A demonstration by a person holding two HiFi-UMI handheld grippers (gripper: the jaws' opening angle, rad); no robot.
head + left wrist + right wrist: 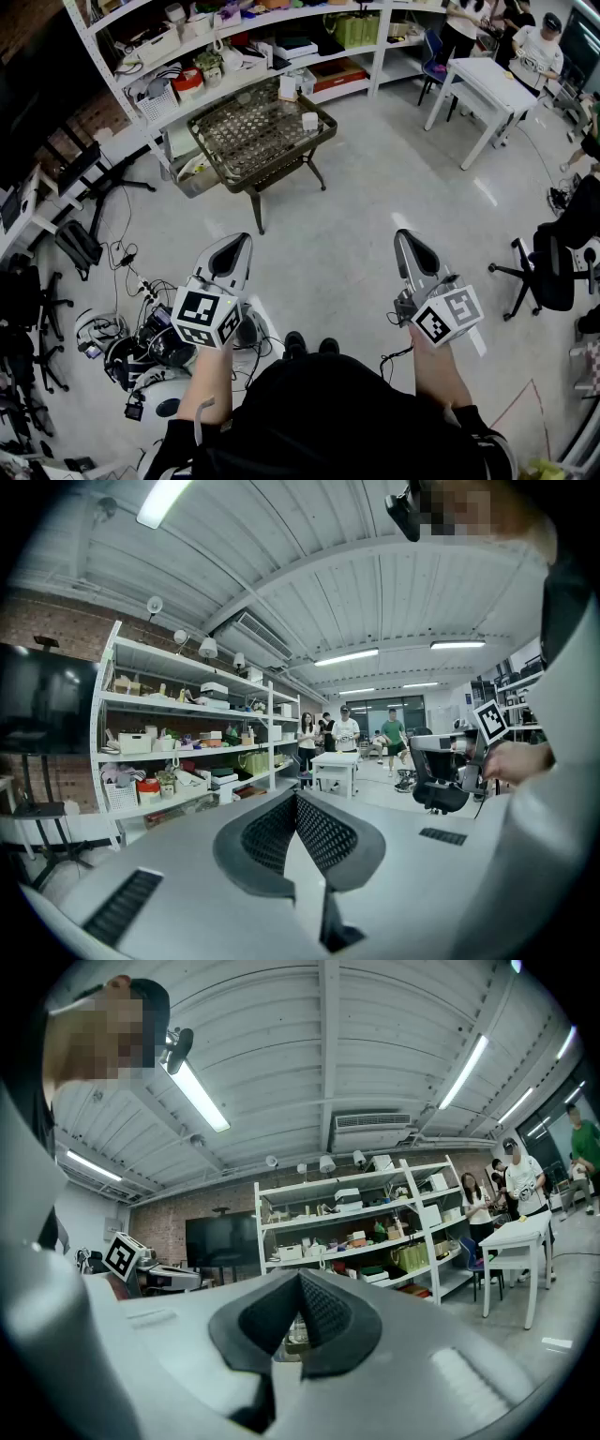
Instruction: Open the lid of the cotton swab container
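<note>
A small white container point(309, 120) stands near the right edge of a low wicker-framed glass table point(231, 175); a taller white one point(288, 87) stands at the table's far edge. I cannot tell which holds the cotton swabs. My left gripper point(242, 240) and right gripper point(403, 234) are held at waist height over the floor, well short of the table, both pointing forward. Each is shut with nothing between its jaws. In the left gripper view the shut jaws point(296, 797) face the shelves; in the right gripper view the shut jaws point(300, 1279) face them too.
White shelving point(234, 56) full of boxes runs behind the table. A white table point(487, 89) with people beside it stands at the far right. An office chair point(553, 267) is at the right, and cables and gear point(141, 342) lie on the floor at the left.
</note>
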